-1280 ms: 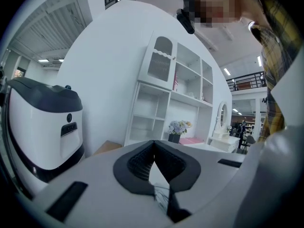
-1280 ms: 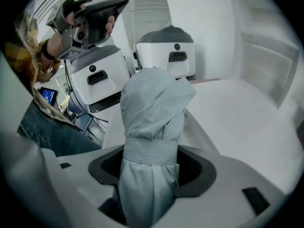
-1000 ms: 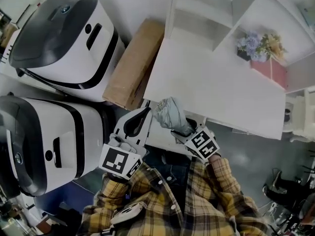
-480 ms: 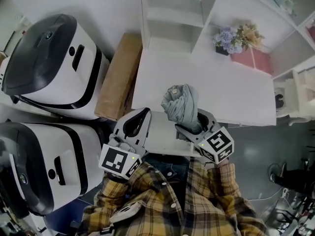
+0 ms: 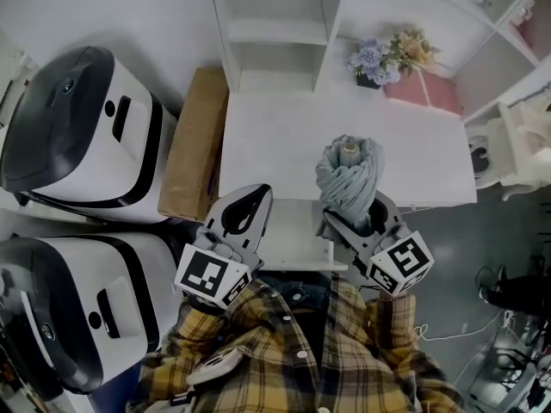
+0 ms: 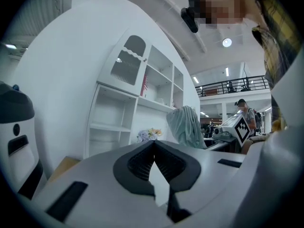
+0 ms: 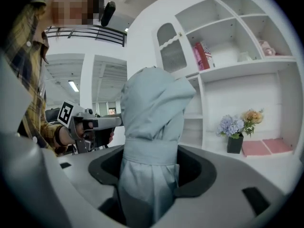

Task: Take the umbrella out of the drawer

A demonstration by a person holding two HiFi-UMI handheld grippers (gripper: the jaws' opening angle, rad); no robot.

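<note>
A folded grey-blue umbrella (image 5: 349, 172) stands upright over the front of the white desk (image 5: 275, 136), with my right gripper (image 5: 355, 215) shut on its lower part. In the right gripper view the umbrella (image 7: 151, 127) fills the space between the jaws, its strap wrapped round it. My left gripper (image 5: 248, 209) hovers to the umbrella's left, shut with nothing in it; its dark pads (image 6: 142, 163) meet at the tips. A white drawer (image 5: 293, 243) juts from the desk's front edge between the two grippers. Its inside is hidden.
Two large white-and-dark machines (image 5: 77, 132) (image 5: 69, 295) stand at the left, with a brown cardboard box (image 5: 194, 153) leaning between them and the desk. White shelving (image 5: 275, 24) rises behind the desk; a flower pot (image 5: 383, 54) and a pink box (image 5: 426, 89) sit at its back right.
My right gripper has lifted the umbrella up and to the right, from the drawer's edge to upright over the desk. The left gripper has hardly moved.
</note>
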